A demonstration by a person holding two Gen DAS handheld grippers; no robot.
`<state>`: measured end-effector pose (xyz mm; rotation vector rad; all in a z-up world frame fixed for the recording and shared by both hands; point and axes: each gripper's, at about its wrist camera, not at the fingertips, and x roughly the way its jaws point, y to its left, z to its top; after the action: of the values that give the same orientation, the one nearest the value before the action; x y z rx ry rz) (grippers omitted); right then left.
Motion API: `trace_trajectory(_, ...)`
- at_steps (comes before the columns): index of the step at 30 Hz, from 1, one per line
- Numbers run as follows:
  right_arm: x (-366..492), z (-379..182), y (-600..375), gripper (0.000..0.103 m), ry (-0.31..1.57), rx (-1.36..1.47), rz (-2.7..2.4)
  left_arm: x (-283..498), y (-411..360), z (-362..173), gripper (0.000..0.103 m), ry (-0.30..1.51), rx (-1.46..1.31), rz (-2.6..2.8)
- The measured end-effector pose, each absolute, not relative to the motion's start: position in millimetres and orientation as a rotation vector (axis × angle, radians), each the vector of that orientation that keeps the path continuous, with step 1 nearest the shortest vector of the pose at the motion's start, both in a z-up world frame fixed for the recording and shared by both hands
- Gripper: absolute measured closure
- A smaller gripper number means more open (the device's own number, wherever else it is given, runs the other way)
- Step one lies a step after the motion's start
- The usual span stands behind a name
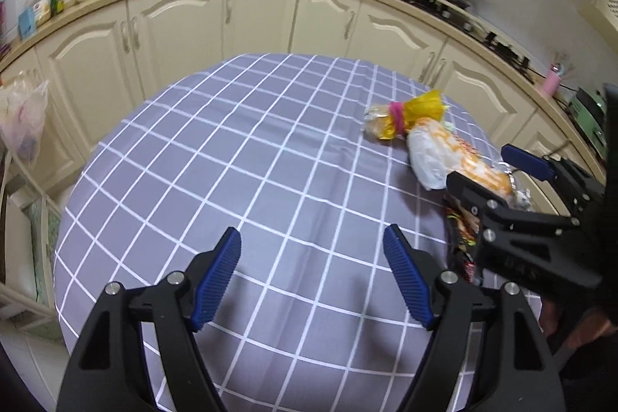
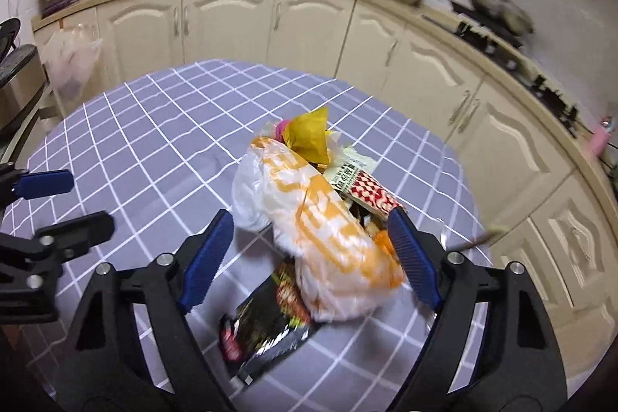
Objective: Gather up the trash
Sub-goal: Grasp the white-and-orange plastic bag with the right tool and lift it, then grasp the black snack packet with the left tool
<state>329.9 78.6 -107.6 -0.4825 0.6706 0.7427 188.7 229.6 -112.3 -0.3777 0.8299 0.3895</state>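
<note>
Trash heap, right part of the table (image 2: 154, 126): white-and-orange plastic bag (image 2: 328, 238) on top; black snack wrapper (image 2: 270, 331) beneath; red-and-white patterned packet (image 2: 370, 195), print too small to read; yellow wrapper (image 2: 309, 138) with pink band behind. Right gripper (image 2: 309, 257): jaws wide, straddling the bag, not pressing. Left gripper (image 1: 313, 277): jaws wide, empty, above grey checked cloth.

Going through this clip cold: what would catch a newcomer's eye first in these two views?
The heap of trash on the grey checked tablecloth: a white-and-orange plastic bag lies on top, between the open blue pads of the right gripper, with a black snack wrapper under its near end and a yellow wrapper at its far end. The left gripper, also open, hovers over bare cloth. Cream kitchen cabinets curve behind the table.
</note>
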Motion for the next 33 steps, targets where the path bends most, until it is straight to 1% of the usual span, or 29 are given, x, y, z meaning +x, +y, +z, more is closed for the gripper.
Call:
trace_trajectory(1,334,-113,80,0.031,0.685,-0.489,0.748,189,231,-114,0.029,0.835,-0.385,0.396)
trace_trajectory(2,341,-122,84,0.043,0.725,-0.498,0.737,191,231,-116,0.029,0.844,-0.401,0.402)
trace_trajectory(3,345,-129,84,0.052,0.754,-0.494,0.704,192,232,-119,0.029,0.854,-0.416,0.405)
trace_trajectory(4,346,-129,83,0.056,0.753,-0.47,0.676,193,232,-122,0.029,0.866,-0.432,0.406)
trace_trajectory(6,341,-121,76,0.061,0.742,-0.414,0.675,196,231,-125,0.029,0.885,-0.45,0.389)
trace_trajectory(10,322,-96,57,0.061,0.707,-0.301,0.693,200,228,-120,0.029,0.872,-0.429,0.391)
trace_trajectory(16,296,-63,17,0.061,0.71,-0.041,0.713,205,221,-105,0.029,0.854,-0.389,0.351)
trace_trajectory(21,269,-46,-23,0.061,0.655,0.106,0.644,214,207,-98,0.026,0.877,-0.336,0.285)
trace_trajectory(24,257,-44,-48,0.061,0.634,0.184,0.583,223,194,-97,0.025,0.91,-0.301,0.221)
trace_trajectory(27,251,-49,-71,0.061,0.621,0.228,0.506,234,174,-98,0.018,0.951,-0.259,0.155)
trace_trajectory(30,253,-60,-92,0.061,0.648,0.277,0.45,242,157,-103,0.012,0.985,-0.234,0.099)
trace_trajectory(33,258,-76,-106,0.061,0.69,0.329,0.422,255,141,-117,0.011,1.043,-0.211,0.085)
